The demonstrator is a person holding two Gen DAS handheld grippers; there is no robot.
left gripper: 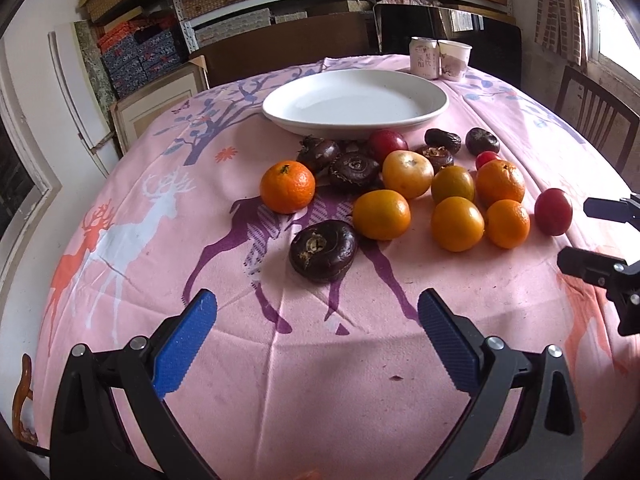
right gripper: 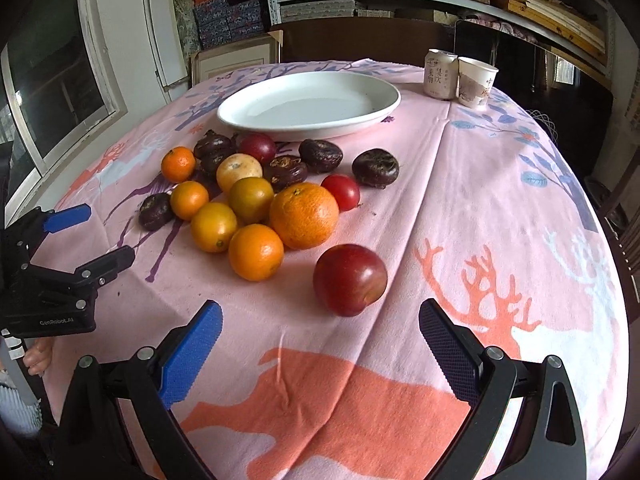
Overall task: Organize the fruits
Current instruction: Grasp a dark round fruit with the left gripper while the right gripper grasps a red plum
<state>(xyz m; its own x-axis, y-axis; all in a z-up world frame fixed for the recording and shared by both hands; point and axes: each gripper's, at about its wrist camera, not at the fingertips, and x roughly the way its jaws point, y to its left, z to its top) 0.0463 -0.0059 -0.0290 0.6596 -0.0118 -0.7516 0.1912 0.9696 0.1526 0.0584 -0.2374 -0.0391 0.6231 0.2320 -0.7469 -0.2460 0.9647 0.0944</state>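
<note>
I hold the left tongs (left gripper: 316, 334) and right tongs (right gripper: 320, 338) gaping wide at lower frame, both empty. The fruits (right gripper: 256, 208) lie heaped mid-frame on the worktop (right gripper: 480, 220), below the white plate (right gripper: 308, 106).

near cloth (left gripper: 320, 360): bare before both grippers | fruit cluster (left gripper: 416, 184): packed, pieces touching, blocks straight path to white plate (left gripper: 354, 102) | can (right gripper: 441, 74) and paper cup (right gripper: 476, 81): beside plate's far right | right cloth: open lane
</note>
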